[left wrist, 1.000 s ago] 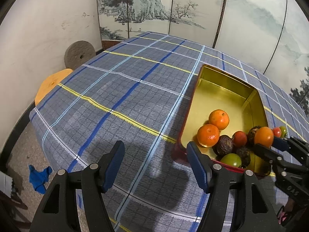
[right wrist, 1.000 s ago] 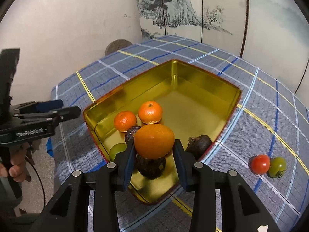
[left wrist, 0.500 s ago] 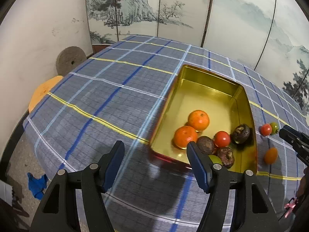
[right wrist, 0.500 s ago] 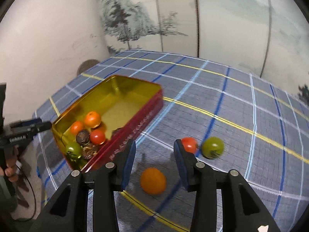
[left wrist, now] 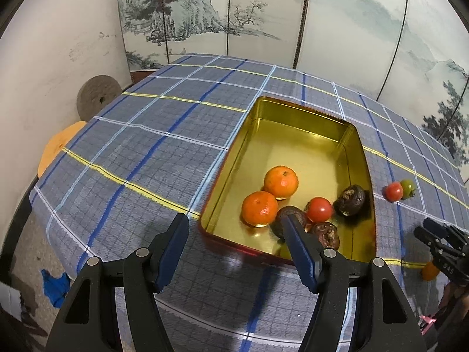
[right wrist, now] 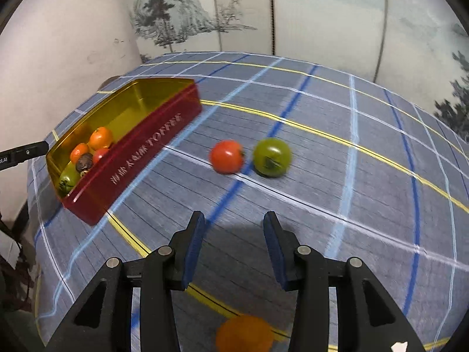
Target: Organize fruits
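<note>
A gold tin with red outer walls point(left wrist: 356, 135) point(right wrist: 152, 135) sits on the plaid cloth. It holds two mandarins point(left wrist: 280, 182), a red tomato point(left wrist: 319, 209), dark brown fruits point(left wrist: 350, 196) and a green tomato point(right wrist: 68, 178). A red tomato point(right wrist: 227, 157) and a green tomato point(right wrist: 272, 157) lie on the cloth right of the tin. An orange mandarin point(right wrist: 244, 334) lies on the cloth beneath my right gripper point(right wrist: 233, 246), which is open and empty. My left gripper point(left wrist: 234, 249) is open and empty at the tin's near edge.
The plaid-covered table point(left wrist: 146, 146) drops off at the left and near edges. An orange stool point(left wrist: 55, 149) and a round stone disc point(left wrist: 98, 95) stand left of it. A painted folding screen point(left wrist: 263, 14) stands behind.
My right gripper carried the mandarin away from above the tin, let it go on the cloth to the tin's right, and moved on toward the two tomatoes. My left gripper shifted a little.
</note>
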Demonstrator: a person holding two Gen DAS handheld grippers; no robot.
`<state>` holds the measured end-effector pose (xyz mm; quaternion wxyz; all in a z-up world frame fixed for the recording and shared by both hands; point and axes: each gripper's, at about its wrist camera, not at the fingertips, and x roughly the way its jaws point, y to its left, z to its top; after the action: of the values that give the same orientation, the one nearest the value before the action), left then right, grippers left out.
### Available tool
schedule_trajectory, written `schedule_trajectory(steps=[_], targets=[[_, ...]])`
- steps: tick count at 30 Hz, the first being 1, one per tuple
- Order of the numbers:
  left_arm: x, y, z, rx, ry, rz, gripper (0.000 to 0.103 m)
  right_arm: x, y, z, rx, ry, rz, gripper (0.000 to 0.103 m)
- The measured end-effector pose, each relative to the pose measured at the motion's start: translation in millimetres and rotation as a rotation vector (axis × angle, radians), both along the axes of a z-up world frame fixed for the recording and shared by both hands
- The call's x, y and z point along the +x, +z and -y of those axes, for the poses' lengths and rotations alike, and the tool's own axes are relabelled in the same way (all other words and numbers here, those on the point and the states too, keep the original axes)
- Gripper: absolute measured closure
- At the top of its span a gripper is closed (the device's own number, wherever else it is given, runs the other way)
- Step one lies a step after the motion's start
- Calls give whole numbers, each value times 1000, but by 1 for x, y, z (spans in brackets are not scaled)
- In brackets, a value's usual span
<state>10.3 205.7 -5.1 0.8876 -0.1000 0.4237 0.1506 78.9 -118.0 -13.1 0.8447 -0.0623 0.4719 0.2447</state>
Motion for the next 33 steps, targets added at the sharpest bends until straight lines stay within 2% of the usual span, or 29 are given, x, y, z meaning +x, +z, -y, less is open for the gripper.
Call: schedule_trajectory(steps=[3, 5, 6, 13, 17, 24, 33], targets=[[1, 2, 5, -2, -11, 4, 36, -9, 9, 21, 24, -28, 25, 63], [2, 6, 11, 2, -27, 12, 35, -21, 15, 38, 35, -40, 39, 59], [3, 8, 14, 5, -35, 15, 36, -27, 16, 45, 34, -44, 33, 56], [8, 10, 31, 4, -77, 16, 35, -88, 5, 64, -6, -26, -63, 56], [7, 8, 33, 2, -82, 10, 35, -109, 2, 63, -40, -21, -57, 59], [2, 13, 29, 5, -70, 20, 35, -96, 2, 61, -26, -50, -40, 58], [-1, 9, 20, -6, -46, 13, 35, -86, -3, 55, -31, -63, -48, 66]])
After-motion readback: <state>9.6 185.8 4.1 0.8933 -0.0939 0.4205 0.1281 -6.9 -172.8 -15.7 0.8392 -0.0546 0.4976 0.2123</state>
